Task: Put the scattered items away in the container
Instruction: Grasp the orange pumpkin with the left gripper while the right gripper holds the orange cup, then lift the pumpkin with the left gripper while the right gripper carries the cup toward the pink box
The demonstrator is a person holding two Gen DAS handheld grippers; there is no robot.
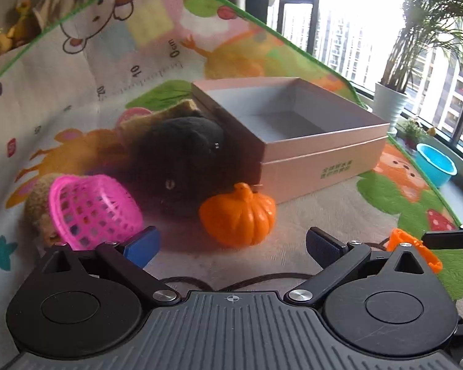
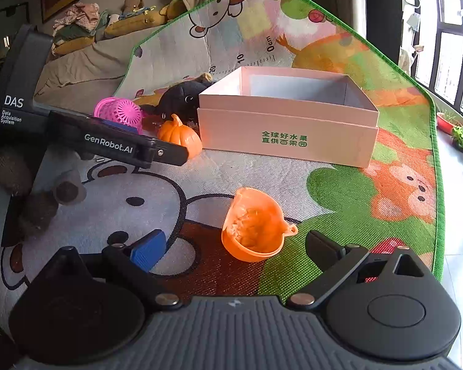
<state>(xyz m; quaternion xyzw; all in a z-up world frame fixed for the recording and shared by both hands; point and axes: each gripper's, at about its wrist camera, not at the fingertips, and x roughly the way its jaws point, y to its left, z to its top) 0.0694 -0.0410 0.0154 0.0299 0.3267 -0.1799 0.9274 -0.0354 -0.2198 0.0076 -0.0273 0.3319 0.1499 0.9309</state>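
Both grippers gape wide and hold nothing: left gripper [image 1: 233, 243] faces the orange pumpkin [image 1: 238, 217], right gripper [image 2: 234, 251] faces the orange pumpkin half [image 2: 252, 224] lying hollow side up. Beyond, pink box [image 2: 288, 132] sits on the mat [image 2: 348, 203], pink basket [image 1: 92, 209] and black plush toy [image 1: 182, 151] beside it
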